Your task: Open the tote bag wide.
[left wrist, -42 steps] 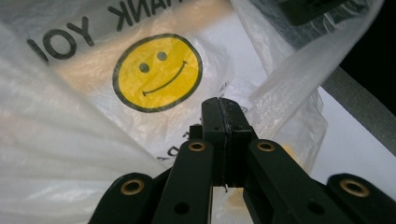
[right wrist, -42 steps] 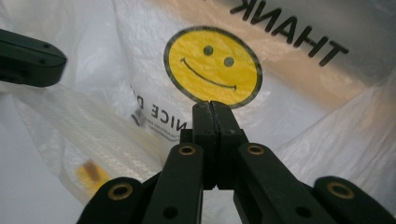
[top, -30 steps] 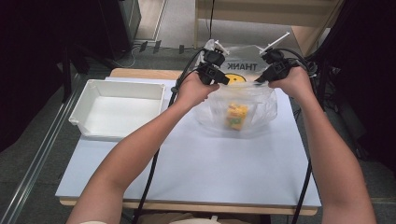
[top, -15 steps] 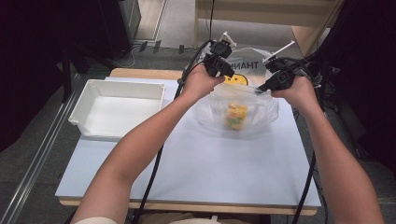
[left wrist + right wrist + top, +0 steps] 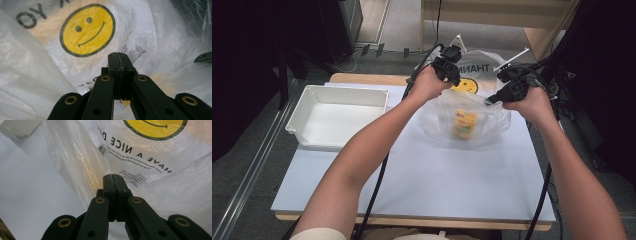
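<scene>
A white tray [image 5: 337, 117] sits empty on the left part of the white table [image 5: 422, 175], its long side running along the table's far edge. Beyond the table lies grey carpet floor [image 5: 397, 25]. A light wooden shelf unit [image 5: 492, 12] stands at the far side, with a dark cabinet [image 5: 339, 25] to its left.

The plastic bag [image 5: 160, 157] carries all the readable print. Just beyond the right gripper [image 5: 113, 178], upside down in its view, black capitals read "HAVE A NICE DAY", the last letters partly cut off, under a yellow smiley face. Smaller lines below are too fine to read. Ahead of the left gripper [image 5: 117, 55], the smiley [image 5: 87, 30] sits beside "YO", with a small triangle mark nearer the jaws
</scene>
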Demonstrator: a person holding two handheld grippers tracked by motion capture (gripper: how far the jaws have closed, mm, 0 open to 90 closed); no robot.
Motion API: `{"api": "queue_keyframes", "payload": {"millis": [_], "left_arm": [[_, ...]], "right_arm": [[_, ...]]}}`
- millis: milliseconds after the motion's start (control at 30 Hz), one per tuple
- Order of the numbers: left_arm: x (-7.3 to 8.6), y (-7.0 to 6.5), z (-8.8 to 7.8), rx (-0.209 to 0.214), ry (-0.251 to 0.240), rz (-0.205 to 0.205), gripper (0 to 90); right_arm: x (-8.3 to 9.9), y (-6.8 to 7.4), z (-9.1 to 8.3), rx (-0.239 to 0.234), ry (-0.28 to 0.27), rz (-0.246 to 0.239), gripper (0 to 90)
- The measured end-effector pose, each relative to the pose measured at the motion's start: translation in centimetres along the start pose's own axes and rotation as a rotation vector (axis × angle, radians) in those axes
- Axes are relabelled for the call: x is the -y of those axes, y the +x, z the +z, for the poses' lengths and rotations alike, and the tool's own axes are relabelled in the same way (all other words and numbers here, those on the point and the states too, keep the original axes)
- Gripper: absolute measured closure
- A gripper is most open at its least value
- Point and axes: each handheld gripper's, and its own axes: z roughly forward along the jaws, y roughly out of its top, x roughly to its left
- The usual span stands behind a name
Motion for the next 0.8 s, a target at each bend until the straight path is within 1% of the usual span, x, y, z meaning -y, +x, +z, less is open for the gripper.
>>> {"api": "queue_keyframes", "payload": {"millis": [33,133,200,233,300,367,400,533,567,800], "left_arm": [[0.9,-0.2,0.3,0.013,0.014,0.0,90.0],[2.2,-0.5,0.6,0.033,0.024,0.009,90.0],[3.1,-0.6,0.8,0.048,0.03,0.012,90.0],[3.5,-0.7,0.9,0.049,0.032,0.014,90.0],[4.4,-0.9,0.9,0.06,0.033,0.018,90.0],[5.3,-1.0,1.0,0.073,0.019,0.013,90.0],[5.7,-1.0,1.0,0.079,0.022,0.016,90.0],[6.9,-0.9,1.2,0.089,0.017,0.009,90.0],[7.0,-0.8,1.2,0.089,0.017,0.014,90.0],[8.5,-0.6,1.4,0.104,0.011,0.004,90.0]], "right_arm": [[0.5,0.3,-0.1,-0.003,-0.002,0.0,90.0],[1.1,0.8,-0.2,-0.002,0.0,-0.005,90.0],[1.5,1.0,-0.1,0.002,0.005,0.0,90.0],[1.8,1.0,0.0,0.003,0.006,-0.005,90.0],[2.3,1.1,0.1,0.002,0.007,-0.005,90.0],[2.6,1.1,0.2,0.004,0.001,-0.001,90.0],[2.8,1.1,0.2,0.0,0.0,0.005,90.0],[3.3,0.9,0.7,-0.012,-0.005,0.021,90.0],[3.4,0.9,0.8,-0.014,-0.006,0.028,90.0],[4.2,0.9,1.1,-0.024,-0.024,0.036,90.0]]}}
